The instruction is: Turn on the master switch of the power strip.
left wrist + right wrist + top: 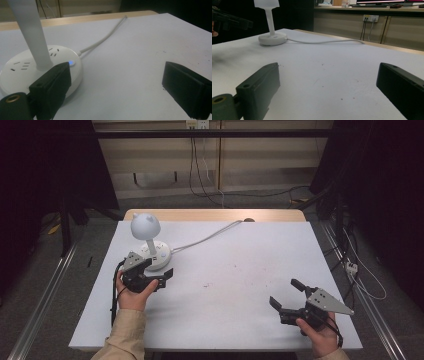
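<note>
so: left claw (159, 270) sits at the lamp base (158, 256) on the far-left part of the white surface (240, 270), jaws spread wide and holding nothing. in the left gripper view one jaw is right in front of the round white base (15, 75), close to its rim, maybe touching, can't tell; the other jaw is well off to the side over bare surface. base has socket slots on top and a small blue light (71, 62) lit near its edge. lamp stem (32, 32) stands upright from the base, white dome head (145, 225) on top. white cable (210, 237) runs from the base toward the far edge. right claw (287, 295) is near the front right, well apart from the lamp, jaws wide, empty.
</note>
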Motion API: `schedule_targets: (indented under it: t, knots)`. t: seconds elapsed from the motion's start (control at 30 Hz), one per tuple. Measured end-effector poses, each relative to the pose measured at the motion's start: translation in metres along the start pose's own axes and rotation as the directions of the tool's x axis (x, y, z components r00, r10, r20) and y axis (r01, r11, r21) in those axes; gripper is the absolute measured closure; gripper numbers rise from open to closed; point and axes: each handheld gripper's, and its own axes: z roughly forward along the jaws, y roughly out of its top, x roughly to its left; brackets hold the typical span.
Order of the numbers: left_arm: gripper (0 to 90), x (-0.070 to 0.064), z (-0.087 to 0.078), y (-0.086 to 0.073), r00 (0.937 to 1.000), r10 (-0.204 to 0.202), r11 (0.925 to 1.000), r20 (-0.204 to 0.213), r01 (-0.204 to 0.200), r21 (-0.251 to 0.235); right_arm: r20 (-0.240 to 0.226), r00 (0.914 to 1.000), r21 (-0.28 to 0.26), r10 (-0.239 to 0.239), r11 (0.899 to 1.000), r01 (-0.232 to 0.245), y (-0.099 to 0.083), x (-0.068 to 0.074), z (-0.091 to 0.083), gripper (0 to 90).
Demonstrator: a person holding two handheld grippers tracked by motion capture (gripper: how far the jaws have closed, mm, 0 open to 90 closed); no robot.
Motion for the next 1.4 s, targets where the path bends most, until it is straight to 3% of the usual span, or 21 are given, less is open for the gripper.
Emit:
schedule_targets:
  t: [1.4]
  knots:
    - [6.5,0.014,-0.035,-0.020,0.9998,0.000,0.9999,0.019,0.000,-0.011,-0.007,1.0000,0.015,0.006,1.000,-0.006,-0.002,0.001,0.001,4.1]
